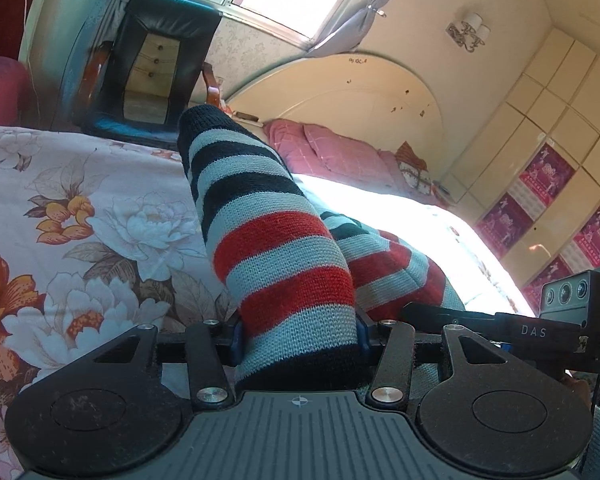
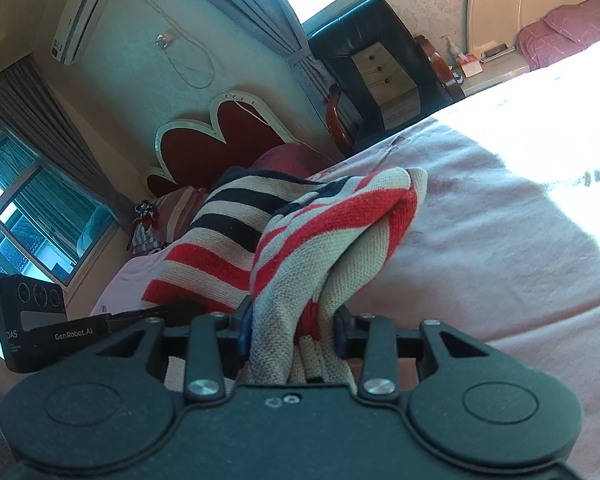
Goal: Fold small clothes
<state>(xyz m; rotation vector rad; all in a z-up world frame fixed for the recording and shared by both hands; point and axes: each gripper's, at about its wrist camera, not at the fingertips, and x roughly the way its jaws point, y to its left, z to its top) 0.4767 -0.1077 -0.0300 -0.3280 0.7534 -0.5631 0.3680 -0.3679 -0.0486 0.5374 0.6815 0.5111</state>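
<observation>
Both grippers were clamped on the same striped knit garment (image 1: 276, 264), red, grey and black bands, held up above the bed (image 1: 80, 216) with its floral cover.

Left gripper (image 1: 298, 338): fingers (image 1: 238, 336) pinched the black-edged end of what looked like a sleeve or leg tube, which stood up and away from the camera. Right gripper (image 2: 294, 330): fingers (image 2: 342, 330) pinched a bunched, several-layer wad of the cloth; the loose remainder draped forward over the pink bedding. The left-hand unit (image 2: 32, 320) showed just beside the cloth in the right wrist view, so the two hands were near each other.

Judged step: lifting the piece clear before laying it out for a fold.

Notes for doing it well:
- The right-hand grip took several layers; this risks the piece coming down twisted. Separate the hands until the cloth hangs flat between them.
- Keep both pinches near the edge so the corners can be matched later.
- Lower onto the bare, flat part of the bed, not the sun-glared strip near the pillows (image 1: 320, 148), where edges would be hard to see.
- Let the hanging end touch first, then drag back to smooth it.
- How much cloth was still resting on the bed could not be told.
</observation>
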